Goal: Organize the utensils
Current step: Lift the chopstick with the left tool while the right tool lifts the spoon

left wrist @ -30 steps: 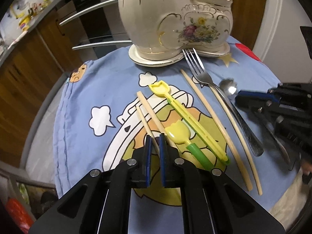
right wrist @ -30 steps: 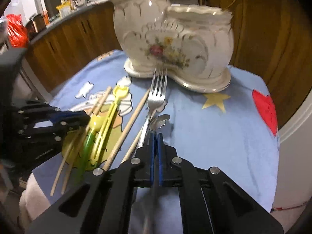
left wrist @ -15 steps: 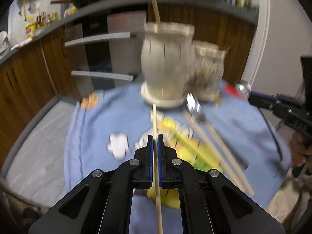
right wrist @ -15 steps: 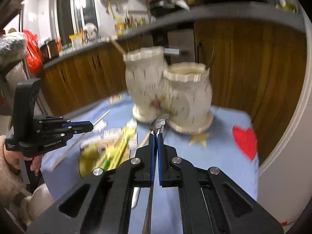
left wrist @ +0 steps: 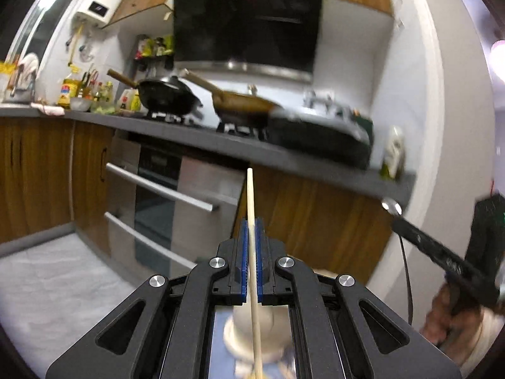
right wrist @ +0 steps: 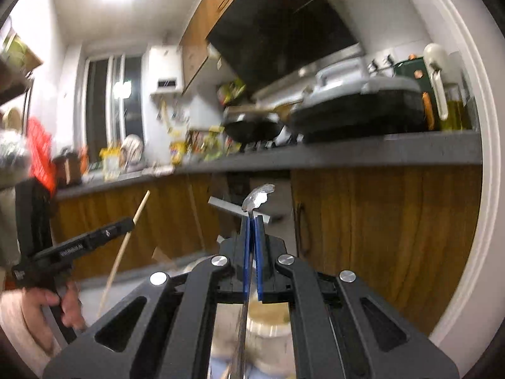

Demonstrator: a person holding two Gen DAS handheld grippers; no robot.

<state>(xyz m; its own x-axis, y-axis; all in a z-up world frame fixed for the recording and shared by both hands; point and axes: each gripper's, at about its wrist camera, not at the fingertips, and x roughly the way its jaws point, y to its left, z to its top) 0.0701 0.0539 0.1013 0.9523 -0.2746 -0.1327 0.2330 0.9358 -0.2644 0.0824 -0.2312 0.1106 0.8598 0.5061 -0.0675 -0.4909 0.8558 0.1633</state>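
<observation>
L gripper (left wrist: 250,230): we pinch a wooden chopstick (left wrist: 251,195) tight, stick pokes up | R gripper (right wrist: 252,232): we squeeze a metal spoon (right wrist: 258,196), bowl sticks out past tips

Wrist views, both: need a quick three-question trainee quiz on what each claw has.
1. Multiple choice: what is the left claw shut on? A) fork B) wooden chopstick C) yellow spoon
2. True or false: the right claw holds a metal spoon with its bowl sticking out past the fingertips.
3. Fill in: in the left wrist view, the pale blurred thing below the claw is a ceramic ____.

Key:
1. B, the wooden chopstick.
2. True; the metal spoon is pinched by its handle.
3. holder; the ceramic holder shows through the claw's frame.
</observation>
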